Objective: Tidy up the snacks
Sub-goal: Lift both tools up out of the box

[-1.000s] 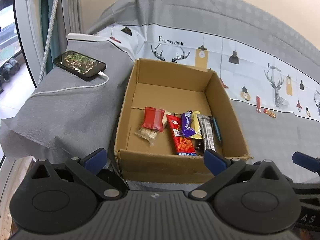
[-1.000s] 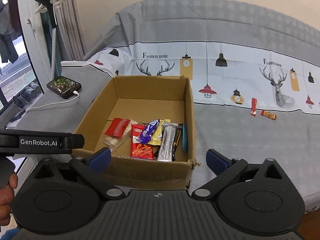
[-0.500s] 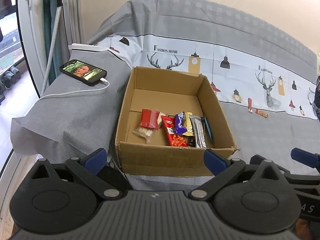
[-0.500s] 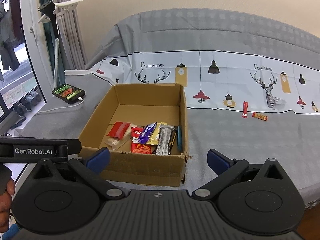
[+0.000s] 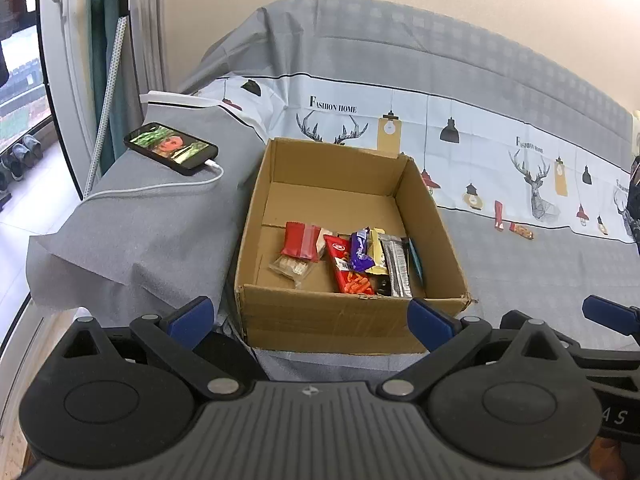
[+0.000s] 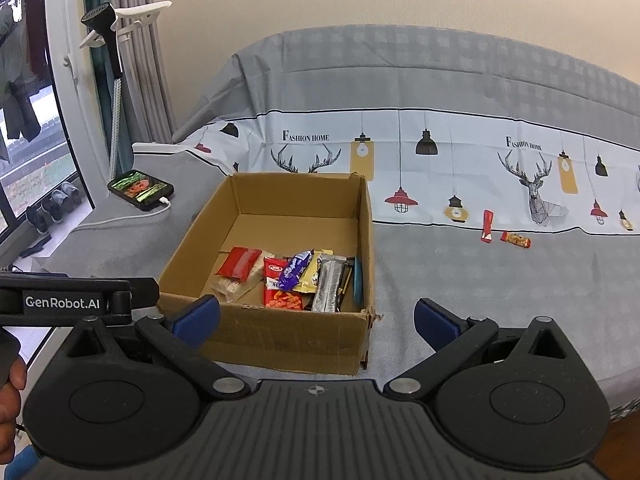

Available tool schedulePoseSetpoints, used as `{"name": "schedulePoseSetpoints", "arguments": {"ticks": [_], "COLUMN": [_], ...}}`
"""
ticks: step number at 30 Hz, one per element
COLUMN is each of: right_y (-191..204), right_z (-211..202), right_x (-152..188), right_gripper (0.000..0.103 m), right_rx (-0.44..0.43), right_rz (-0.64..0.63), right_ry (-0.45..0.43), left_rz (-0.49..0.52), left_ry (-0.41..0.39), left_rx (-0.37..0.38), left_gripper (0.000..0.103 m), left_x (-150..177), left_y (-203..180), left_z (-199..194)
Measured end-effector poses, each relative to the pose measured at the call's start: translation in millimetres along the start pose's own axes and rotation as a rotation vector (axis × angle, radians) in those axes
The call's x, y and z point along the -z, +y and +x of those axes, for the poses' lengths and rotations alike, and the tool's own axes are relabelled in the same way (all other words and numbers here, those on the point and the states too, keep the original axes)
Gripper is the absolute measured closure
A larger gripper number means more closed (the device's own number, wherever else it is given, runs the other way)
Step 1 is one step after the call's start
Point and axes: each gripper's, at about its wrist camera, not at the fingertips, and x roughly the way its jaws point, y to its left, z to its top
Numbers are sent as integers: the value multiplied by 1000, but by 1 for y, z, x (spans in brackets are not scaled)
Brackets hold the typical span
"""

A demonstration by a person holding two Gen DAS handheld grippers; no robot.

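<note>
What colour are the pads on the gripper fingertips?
Blue: the left gripper's fingertips and the right gripper's alike, clearest in the right wrist view.

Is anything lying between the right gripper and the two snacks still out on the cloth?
Nothing visible. The right gripper is open and empty; the red stick and orange bar lie on bare grey cloth, right of the box, which stays off that line.

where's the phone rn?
The phone lies on the grey cloth at far left in both views, left of the cardboard box, plugged into a white cable.
</note>
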Motion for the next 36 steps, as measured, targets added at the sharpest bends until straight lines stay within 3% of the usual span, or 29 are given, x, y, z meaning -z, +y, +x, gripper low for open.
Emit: {"name": "schedulePoseSetpoints", "arguments": {"ticks": [36], "right_y": [-13], "right_z": [29], "right_x": [6], "right_gripper": [1], "right_rx": [-14], "right_rz": [64], "right_ry": [87], "left_rz": [44], "left_ry": [106], "left_rx": [-25], "left_gripper": [0], "left_x": [4], "left_y": [-7], "left_z": [30]}}
